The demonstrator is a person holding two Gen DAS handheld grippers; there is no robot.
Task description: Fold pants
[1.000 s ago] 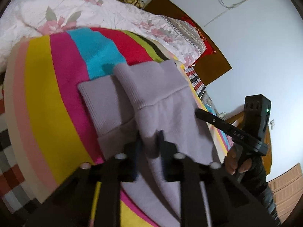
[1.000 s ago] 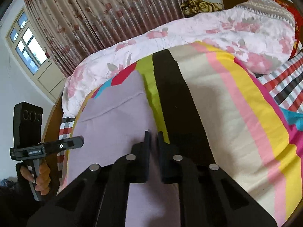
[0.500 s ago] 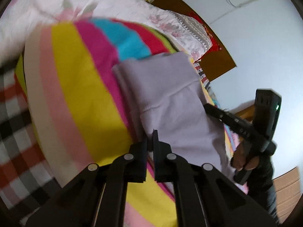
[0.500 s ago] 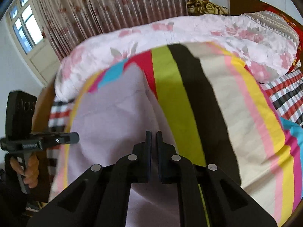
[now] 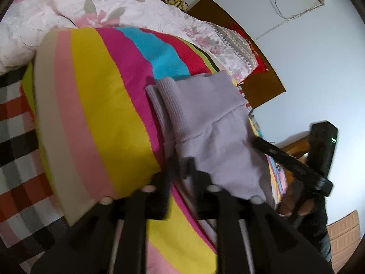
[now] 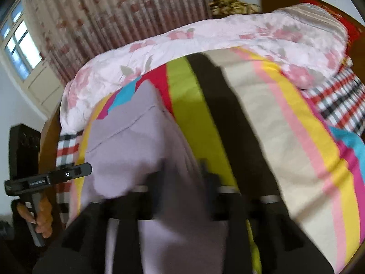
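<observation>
The lilac pants (image 5: 209, 123) lie folded over on the striped blanket (image 5: 100, 105), ribbed waistband toward the pillows. My left gripper (image 5: 181, 162) stands open at the near left edge of the pants, its jaws apart around the fabric edge. In the right wrist view the pants (image 6: 127, 150) run up the blanket (image 6: 273, 137), and my right gripper (image 6: 182, 166) is open over their near right side, motion-blurred. Each gripper also shows in the other's view: the right (image 5: 294, 159), the left (image 6: 50, 178).
A floral quilt (image 5: 68, 6) is heaped along the far side of the bed. Checked sheet (image 5: 13, 141) shows at the blanket's edge. A wooden headboard (image 5: 257, 80) and pillows lie at the head end. Curtains (image 6: 127, 11) and a window are behind.
Both grippers were shut half a second ago and now stand open. The pants top layer now lies folded flat, and both cameras have drawn back slightly.
</observation>
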